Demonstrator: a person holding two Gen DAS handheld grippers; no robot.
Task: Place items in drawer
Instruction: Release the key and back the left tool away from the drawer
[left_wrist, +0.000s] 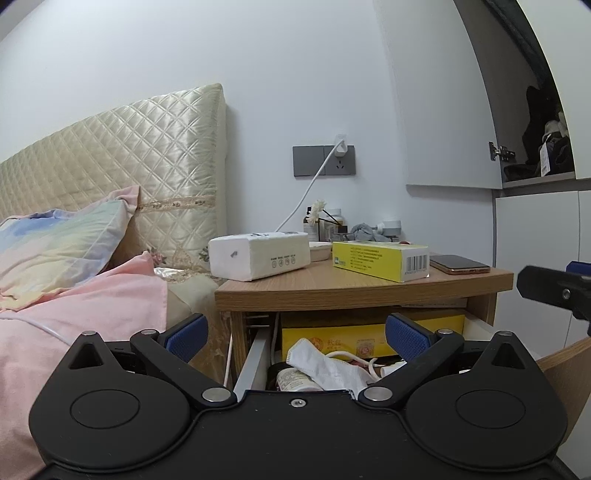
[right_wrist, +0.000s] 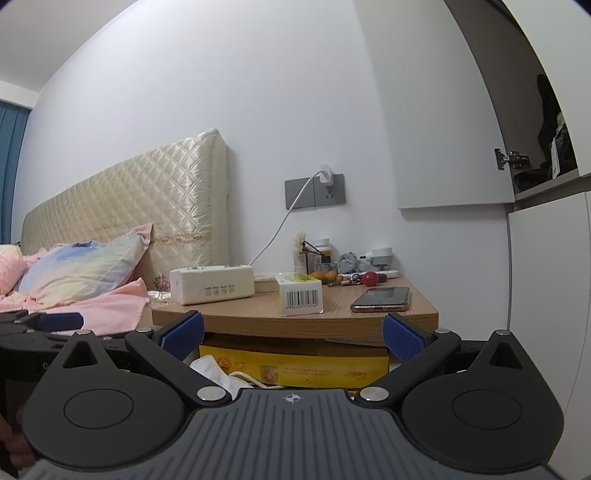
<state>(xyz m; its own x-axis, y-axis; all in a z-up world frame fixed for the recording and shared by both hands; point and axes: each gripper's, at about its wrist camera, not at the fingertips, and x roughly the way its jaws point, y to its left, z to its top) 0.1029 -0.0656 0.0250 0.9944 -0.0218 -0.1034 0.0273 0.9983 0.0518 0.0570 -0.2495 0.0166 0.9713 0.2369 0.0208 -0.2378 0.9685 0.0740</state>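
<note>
Both my tongs spread wide, holding nothing. Yellow box (right_wrist: 301, 293) lies on the nightstand (right_wrist: 258, 314), above the open drawer (left_wrist: 369, 332). Its barcode end faces my right gripper (right_wrist: 293, 338), long axis running away. Left gripper (left_wrist: 295, 338) sits lower, over the drawer. Right looks nearer.

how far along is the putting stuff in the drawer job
Done: the drawer is open, with a face mask and a yellow carton inside. In hand: nothing; the left gripper and right gripper are both open. Left: the tissue pack, medicine box and phone sit on the nightstand.
</note>
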